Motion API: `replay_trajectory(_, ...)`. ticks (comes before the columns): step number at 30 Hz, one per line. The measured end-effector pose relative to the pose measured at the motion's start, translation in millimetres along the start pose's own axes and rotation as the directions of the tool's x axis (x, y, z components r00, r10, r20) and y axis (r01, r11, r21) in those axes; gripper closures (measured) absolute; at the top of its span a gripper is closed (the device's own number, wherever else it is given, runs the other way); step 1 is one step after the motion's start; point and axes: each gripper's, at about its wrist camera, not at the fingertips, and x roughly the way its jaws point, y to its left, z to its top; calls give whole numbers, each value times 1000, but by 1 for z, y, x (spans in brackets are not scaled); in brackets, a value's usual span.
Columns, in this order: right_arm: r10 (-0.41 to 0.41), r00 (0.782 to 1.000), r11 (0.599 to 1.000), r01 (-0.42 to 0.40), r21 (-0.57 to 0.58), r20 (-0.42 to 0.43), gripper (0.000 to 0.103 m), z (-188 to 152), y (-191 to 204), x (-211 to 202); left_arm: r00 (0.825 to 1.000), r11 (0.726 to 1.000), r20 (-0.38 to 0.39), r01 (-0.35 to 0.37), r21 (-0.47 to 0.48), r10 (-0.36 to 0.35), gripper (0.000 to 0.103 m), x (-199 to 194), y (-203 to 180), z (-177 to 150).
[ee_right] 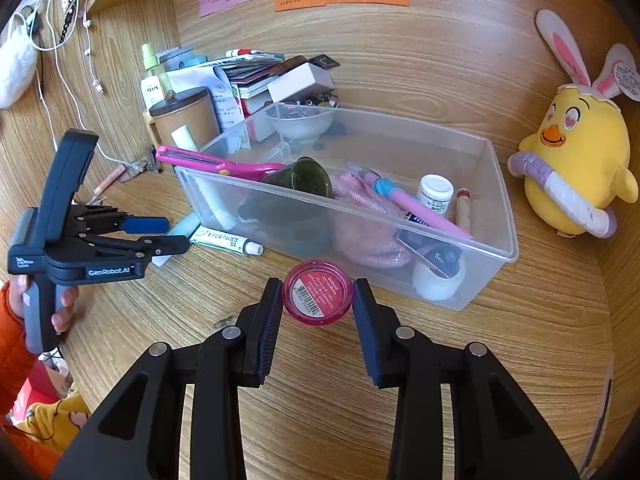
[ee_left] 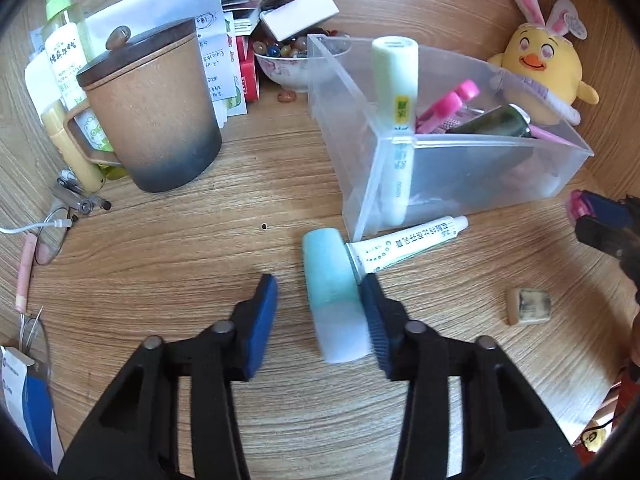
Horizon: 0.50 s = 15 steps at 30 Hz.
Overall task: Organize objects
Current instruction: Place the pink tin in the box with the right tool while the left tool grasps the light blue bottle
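Observation:
A clear plastic bin [ee_right: 472, 240] stands on the wooden desk and holds pink scissors, a dark green cup, pens and small bottles; it also shows in the left wrist view [ee_left: 460, 176]. My left gripper [ee_left: 324, 308] is open over a pale blue cylinder [ee_left: 332, 292] that lies on the desk against its right finger. A white ointment tube [ee_left: 408, 246] lies beside the bin. My right gripper [ee_right: 316, 304] is shut on a small pink round jar [ee_right: 318, 298], label toward me, just before the bin's front wall.
A brown lidded mug [ee_left: 154, 112], a spray bottle [ee_left: 66, 40], papers and a bowl of beads [ee_left: 284, 60] crowd the back left. A yellow plush chick [ee_right: 576, 168] sits right of the bin. A small stone cube [ee_left: 528, 306] lies on the desk.

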Motion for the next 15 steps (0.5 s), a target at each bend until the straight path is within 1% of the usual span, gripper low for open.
replay_trajectory(1, 2, 1000, 1000, -2, 2, 2, 70, 0, 0, 0, 1000, 1000, 2, 10, -3, -10, 68, -1, 1, -1)
replay_trajectory(2, 6, 1000, 1000, -6, 3, 5, 70, 1, 1, -1, 1000, 1000, 6, 13, -3, -13, 77, -2, 1, -2)
replay_trajectory(3, 8, 1000, 1000, -8, 2, 8, 70, 1, 1, -2, 1000, 1000, 10, 5, 3, -5, 78, -3, 1, -3)
replay_trajectory(5, 11, 1000, 1000, -11, 2, 15, 70, 1, 2, -3, 999, 999, 23, -27, 19, 27, 78, -4, -1, -6)
replay_trajectory(8, 16, 999, 1000, -16, 3, 28, 70, 3, 3, -5, 998, 999, 37, -42, 27, 41, 79, -11, -2, -12)
replay_trajectory(10, 21, 999, 1000, -21, 7, 37, 70, 3, 3, -8, 998, 999, 55, -42, 24, 41, 79, -17, -3, -13)
replay_trajectory(15, 21, 998, 1000, -22, 15, 64, 70, 7, 3, -16, 994, 1000, 109, -15, 21, 13, 79, -40, -4, -11)
